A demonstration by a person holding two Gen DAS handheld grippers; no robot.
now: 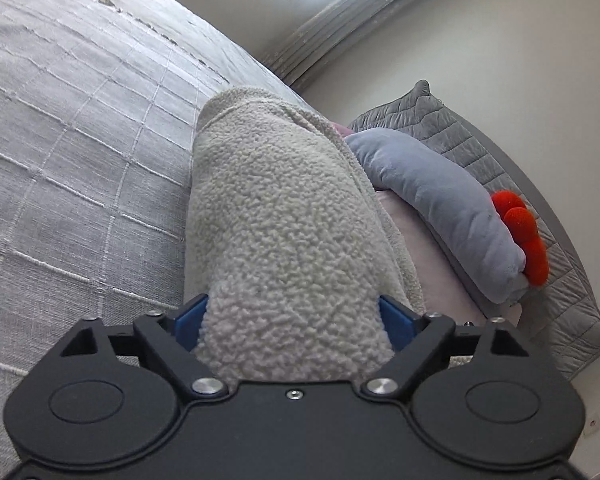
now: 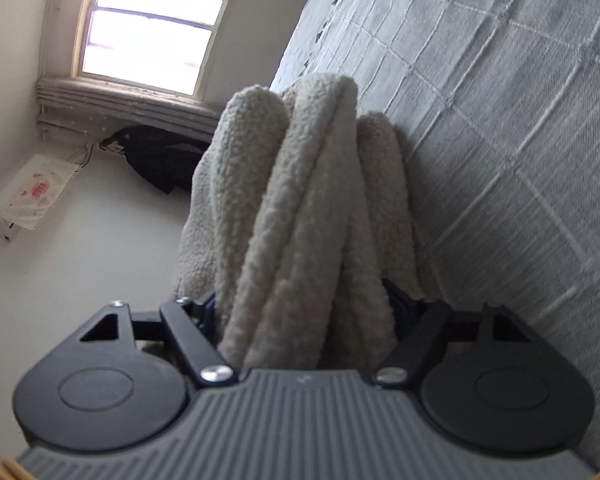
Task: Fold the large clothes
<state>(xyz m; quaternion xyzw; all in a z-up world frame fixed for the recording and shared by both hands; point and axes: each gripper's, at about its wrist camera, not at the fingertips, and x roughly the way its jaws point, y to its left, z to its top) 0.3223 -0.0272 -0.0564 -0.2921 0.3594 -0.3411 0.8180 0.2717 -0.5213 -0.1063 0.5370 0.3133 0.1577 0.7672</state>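
Note:
A cream fleece garment (image 1: 276,216) is bunched into a thick roll and fills the middle of the left wrist view. My left gripper (image 1: 296,320) is shut on it, blue pads (image 1: 398,322) pressed into its sides. In the right wrist view the same fleece garment (image 2: 308,208) hangs in several thick folds. My right gripper (image 2: 304,312) is shut on these folds; its fingertips are buried in the cloth. Both grippers hold the garment above the grey bedspread (image 1: 72,140), also in the right wrist view (image 2: 500,120).
A grey-blue plush toy (image 1: 440,196) with red pompoms (image 1: 524,236) lies on a pink pillow (image 1: 436,276) and a quilted grey cushion (image 1: 500,168). A window (image 2: 148,24), a dark bag (image 2: 160,156) and a white box (image 2: 28,196) are beside the bed.

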